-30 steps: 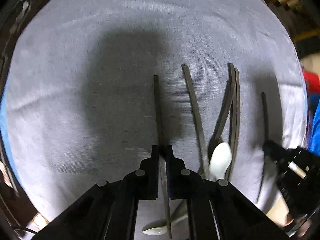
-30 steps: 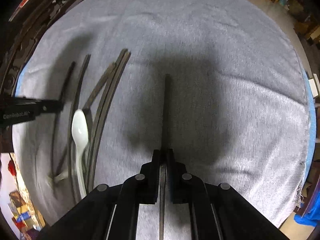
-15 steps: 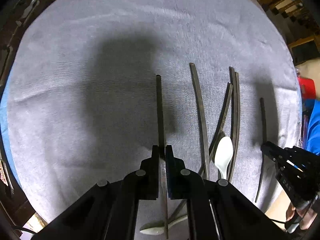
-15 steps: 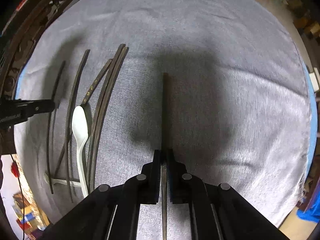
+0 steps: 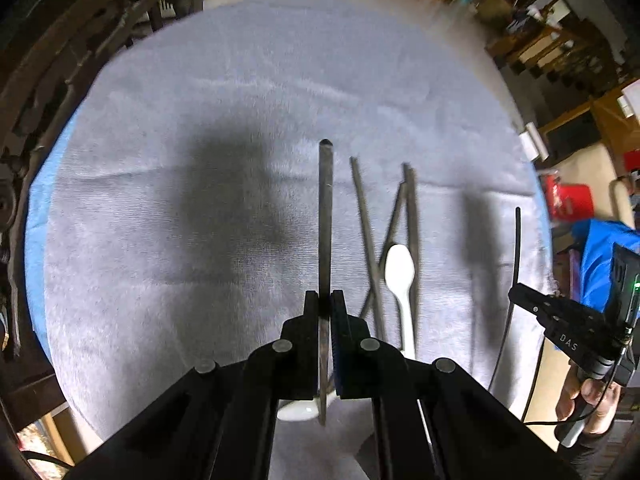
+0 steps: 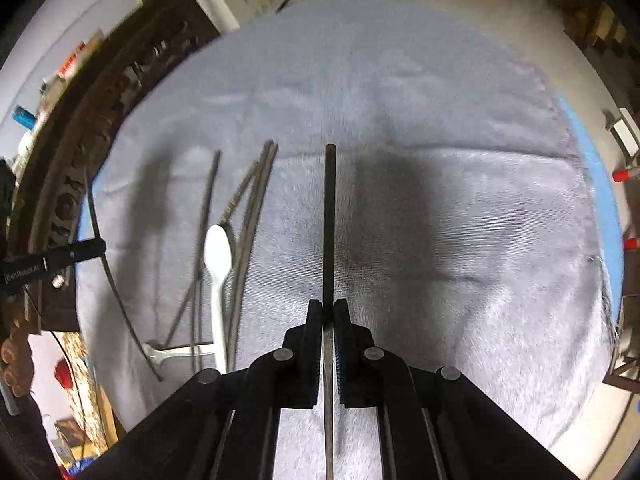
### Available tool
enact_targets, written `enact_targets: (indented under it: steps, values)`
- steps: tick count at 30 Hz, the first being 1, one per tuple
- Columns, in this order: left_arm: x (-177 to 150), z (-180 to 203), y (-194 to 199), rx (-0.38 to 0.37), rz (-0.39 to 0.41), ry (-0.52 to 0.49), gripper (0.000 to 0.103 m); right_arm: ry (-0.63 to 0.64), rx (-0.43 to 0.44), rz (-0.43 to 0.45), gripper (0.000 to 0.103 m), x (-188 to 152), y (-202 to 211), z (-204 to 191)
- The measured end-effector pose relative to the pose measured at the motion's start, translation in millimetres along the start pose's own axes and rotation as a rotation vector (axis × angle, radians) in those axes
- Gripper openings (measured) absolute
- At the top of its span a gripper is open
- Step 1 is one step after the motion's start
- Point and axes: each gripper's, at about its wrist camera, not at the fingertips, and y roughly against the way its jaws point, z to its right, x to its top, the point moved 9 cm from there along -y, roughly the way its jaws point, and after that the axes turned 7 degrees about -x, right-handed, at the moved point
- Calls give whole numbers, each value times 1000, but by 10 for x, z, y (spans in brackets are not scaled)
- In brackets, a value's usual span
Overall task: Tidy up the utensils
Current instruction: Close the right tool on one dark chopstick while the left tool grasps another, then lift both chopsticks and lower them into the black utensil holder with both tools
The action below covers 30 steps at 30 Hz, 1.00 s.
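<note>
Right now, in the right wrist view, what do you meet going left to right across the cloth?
Left gripper with its thin chopstick → lone chopstick → white spoon → paired chopsticks → chopstick held by the right gripper → bare grey cloth.

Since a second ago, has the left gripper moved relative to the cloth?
Yes. The left gripper, shut on a dark chopstick, has lifted up and back: the grey cloth looks smaller, and the floor beyond its far edge shows now.

Both hand-held grippers (image 5: 325, 308) (image 6: 328, 312) and their chopsticks (image 5: 325, 216) (image 6: 329, 224) higher off the cloth (image 5: 160, 280).
</note>
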Motion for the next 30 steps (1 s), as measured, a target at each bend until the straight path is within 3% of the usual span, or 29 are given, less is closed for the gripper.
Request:
enact_targets:
  steps: [17,30]
  values:
    - [-283,210,416,-72,198,-49,5,-121,96,295,7,-241,990,-94]
    - [-512,309,871,-146,297,-79,5,-142,129,423,7,-338,1401,-240]
